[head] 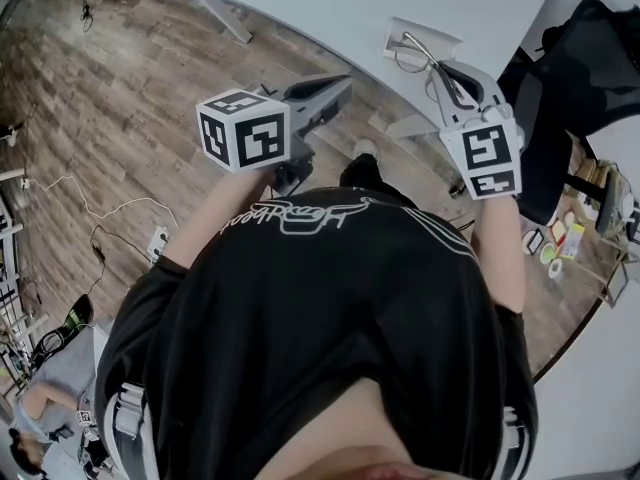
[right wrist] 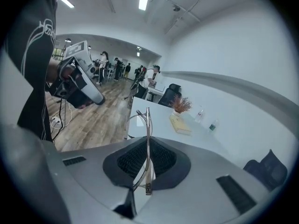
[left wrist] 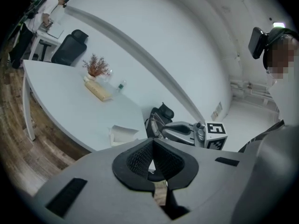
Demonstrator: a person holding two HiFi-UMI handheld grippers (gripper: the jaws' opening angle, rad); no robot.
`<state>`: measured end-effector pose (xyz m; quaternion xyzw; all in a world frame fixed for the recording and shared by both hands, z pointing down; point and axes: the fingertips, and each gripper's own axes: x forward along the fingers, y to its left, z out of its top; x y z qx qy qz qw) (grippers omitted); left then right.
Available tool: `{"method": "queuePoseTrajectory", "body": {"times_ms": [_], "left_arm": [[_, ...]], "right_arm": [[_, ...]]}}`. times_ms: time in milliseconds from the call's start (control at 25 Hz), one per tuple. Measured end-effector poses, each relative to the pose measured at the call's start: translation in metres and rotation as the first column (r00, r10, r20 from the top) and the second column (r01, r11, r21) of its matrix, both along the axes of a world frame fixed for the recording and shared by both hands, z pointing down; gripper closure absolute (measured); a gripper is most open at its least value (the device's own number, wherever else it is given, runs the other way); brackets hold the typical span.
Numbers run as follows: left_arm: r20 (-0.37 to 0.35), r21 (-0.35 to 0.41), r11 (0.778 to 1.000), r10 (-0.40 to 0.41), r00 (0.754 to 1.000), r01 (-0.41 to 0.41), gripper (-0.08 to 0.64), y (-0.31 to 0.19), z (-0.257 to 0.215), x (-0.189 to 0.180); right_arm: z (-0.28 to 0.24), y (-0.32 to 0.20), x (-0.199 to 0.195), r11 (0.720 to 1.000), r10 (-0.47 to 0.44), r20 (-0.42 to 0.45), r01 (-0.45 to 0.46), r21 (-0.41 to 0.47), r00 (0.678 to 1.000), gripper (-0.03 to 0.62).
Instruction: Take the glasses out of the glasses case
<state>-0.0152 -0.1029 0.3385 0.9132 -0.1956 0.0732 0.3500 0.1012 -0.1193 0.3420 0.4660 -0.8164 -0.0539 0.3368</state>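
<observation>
Thin metal-framed glasses (head: 412, 54) are pinched in my right gripper (head: 441, 80), which is shut on them just above the white table's (head: 330, 8) near edge. In the right gripper view the frame (right wrist: 147, 125) stands upright between the black pads (right wrist: 164, 158). An open white glasses case (head: 427, 34) lies on the table just beyond the glasses; it also shows as the white case (left wrist: 122, 135) in the left gripper view. My left gripper (head: 338, 87) hovers over the floor to the left of the case, shut with nothing between its pads (left wrist: 140, 157).
A black office chair (head: 590, 63) stands to the right of the table. Farther along the table are a vase of dried flowers (left wrist: 96, 67), a flat tan box (left wrist: 98, 91) and small bottles (right wrist: 213, 125). Cables (head: 110, 218) lie on the wooden floor. People (right wrist: 117, 69) stand in the distance.
</observation>
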Motion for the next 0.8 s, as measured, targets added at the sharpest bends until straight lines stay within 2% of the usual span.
{"method": "queuePoseTrajectory", "body": {"times_ms": [200,280,480,800], "left_arm": [[-0.010,0.046,0.999,0.026,1.000,-0.025,0.552,0.028,-0.017,-0.006],[-0.012,0.065,0.997,0.031,0.999,-0.030,0.552,0.038,-0.022,-0.008],[-0.026,0.098,0.994,0.042,0.999,-0.039,0.552,0.061,-0.037,-0.013],[-0.059,0.141,0.988,0.068,0.996,-0.059,0.552,0.084,-0.062,-0.020]], "right_arm": [[-0.023,0.036,-0.011,0.997,0.035,0.086,-0.040,0.058,0.996,0.574],[-0.030,0.049,-0.014,0.996,0.046,0.158,-0.057,0.070,0.986,0.574],[-0.048,0.078,-0.017,0.992,0.072,0.371,-0.105,0.072,0.926,0.574],[-0.070,0.112,-0.016,0.987,0.083,0.559,-0.144,0.067,0.825,0.574]]}}
